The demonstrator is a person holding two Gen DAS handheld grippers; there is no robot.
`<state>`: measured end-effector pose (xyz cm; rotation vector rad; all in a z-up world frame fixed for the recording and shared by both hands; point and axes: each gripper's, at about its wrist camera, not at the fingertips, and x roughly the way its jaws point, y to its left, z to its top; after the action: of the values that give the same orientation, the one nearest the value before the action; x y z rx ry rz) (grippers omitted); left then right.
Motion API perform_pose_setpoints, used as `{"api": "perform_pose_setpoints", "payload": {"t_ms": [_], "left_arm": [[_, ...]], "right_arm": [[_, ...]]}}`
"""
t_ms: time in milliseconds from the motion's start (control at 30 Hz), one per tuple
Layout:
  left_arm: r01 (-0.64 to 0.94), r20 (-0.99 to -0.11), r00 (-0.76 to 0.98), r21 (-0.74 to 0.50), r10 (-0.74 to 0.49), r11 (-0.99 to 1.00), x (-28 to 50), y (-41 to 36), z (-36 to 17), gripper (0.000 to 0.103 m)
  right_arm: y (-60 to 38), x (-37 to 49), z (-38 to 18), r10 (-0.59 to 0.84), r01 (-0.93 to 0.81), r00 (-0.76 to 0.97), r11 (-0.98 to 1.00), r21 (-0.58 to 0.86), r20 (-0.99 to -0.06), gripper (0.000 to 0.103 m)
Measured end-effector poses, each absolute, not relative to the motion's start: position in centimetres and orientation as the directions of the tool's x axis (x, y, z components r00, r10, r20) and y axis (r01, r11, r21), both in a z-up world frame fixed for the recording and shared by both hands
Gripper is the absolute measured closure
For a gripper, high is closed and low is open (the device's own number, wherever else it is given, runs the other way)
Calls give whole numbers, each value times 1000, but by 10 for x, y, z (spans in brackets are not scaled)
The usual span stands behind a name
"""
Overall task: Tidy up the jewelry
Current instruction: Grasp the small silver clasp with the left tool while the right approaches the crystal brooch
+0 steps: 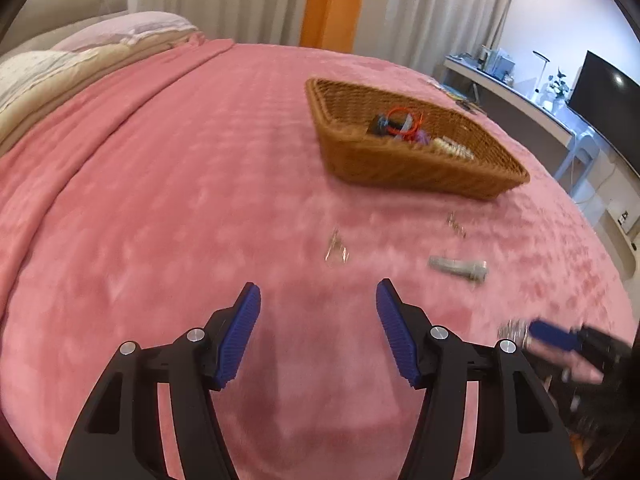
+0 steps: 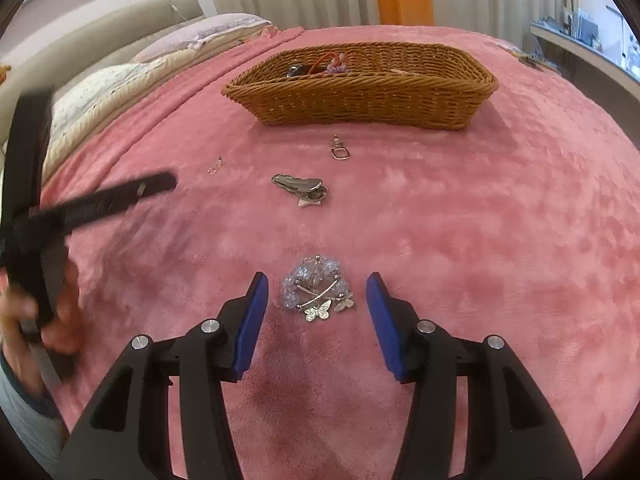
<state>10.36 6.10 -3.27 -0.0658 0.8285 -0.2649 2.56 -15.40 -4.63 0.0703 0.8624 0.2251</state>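
Observation:
A clear-bead bracelet with butterfly charms [image 2: 316, 290] lies on the pink blanket between the fingers of my right gripper [image 2: 318, 281]. That gripper is open and its pads stand apart from the beads. Farther off lie a grey hair clip [image 2: 300, 186], a small silver clasp [image 2: 340, 152] and a tiny earring [image 2: 214, 168]. My left gripper [image 1: 318, 291] hangs open over bare blanket, with a small silvery piece [image 1: 336, 250] just beyond its tips. The hair clip [image 1: 458, 268] lies to its right. The wicker basket [image 2: 360, 84] holds several pieces of jewelry.
The pink blanket [image 1: 160, 200] covers a bed with pillows [image 1: 92, 48] at the far left. A desk and a dark screen [image 1: 600, 100] stand past the bed's right edge. A hand [image 2: 60, 320] holds the left gripper's blurred black frame [image 2: 100, 204].

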Motion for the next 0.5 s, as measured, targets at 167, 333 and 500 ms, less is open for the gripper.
{"api": "perform_pose_setpoints", "payload": {"t_ms": [167,333,500], "left_arm": [[242,-752,614,-110,-240,964,133,39,-44,56],[275,-769,606,-39,-204,961,139,23,-55,61],[287,-768,602,-47,-218,957,147,20,-58,70]], "right_arm": [[-145,26,-49,199,-186,635,977,102,-746,55],[-145,32,-54,201,-187,622,977,105,-757,55],[-147,36,-55,214,-184,615,975,126,-759,55]]}}
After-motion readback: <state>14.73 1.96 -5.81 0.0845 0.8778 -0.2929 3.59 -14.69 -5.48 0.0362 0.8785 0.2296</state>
